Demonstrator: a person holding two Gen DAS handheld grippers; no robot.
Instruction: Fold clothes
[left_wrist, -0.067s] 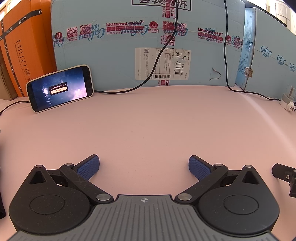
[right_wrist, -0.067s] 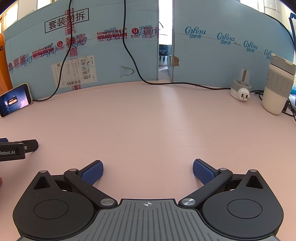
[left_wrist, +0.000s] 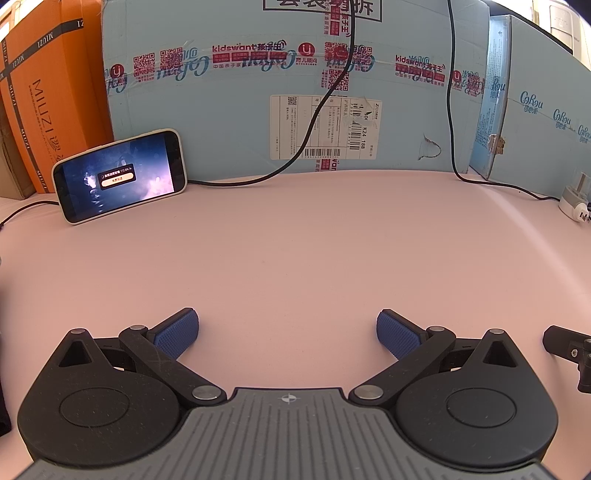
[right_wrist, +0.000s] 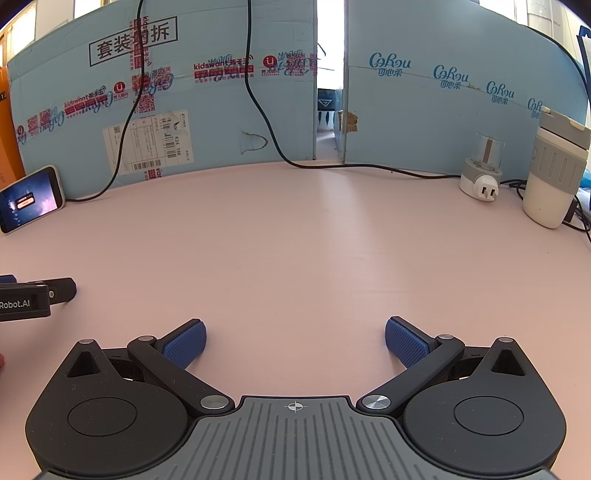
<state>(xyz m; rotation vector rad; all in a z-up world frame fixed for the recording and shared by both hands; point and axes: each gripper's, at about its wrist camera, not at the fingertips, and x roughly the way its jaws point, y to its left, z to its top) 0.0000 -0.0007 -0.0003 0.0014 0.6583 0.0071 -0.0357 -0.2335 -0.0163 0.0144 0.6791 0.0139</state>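
Both wide apart and empty: left gripper (left_wrist: 287, 334), right gripper (right_wrist: 295, 341) hover over bare pink tabletop (right_wrist: 295, 240). No clothes visible; next, find a garment.

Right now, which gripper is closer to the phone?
Left. The left gripper sits just right of the phone. The right gripper is further right, phone at its far left.

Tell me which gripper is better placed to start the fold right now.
Neither. The left gripper and right gripper both hang open and empty, side by side over the bare pink table. No garment shows in either view, so nothing favours one side yet.
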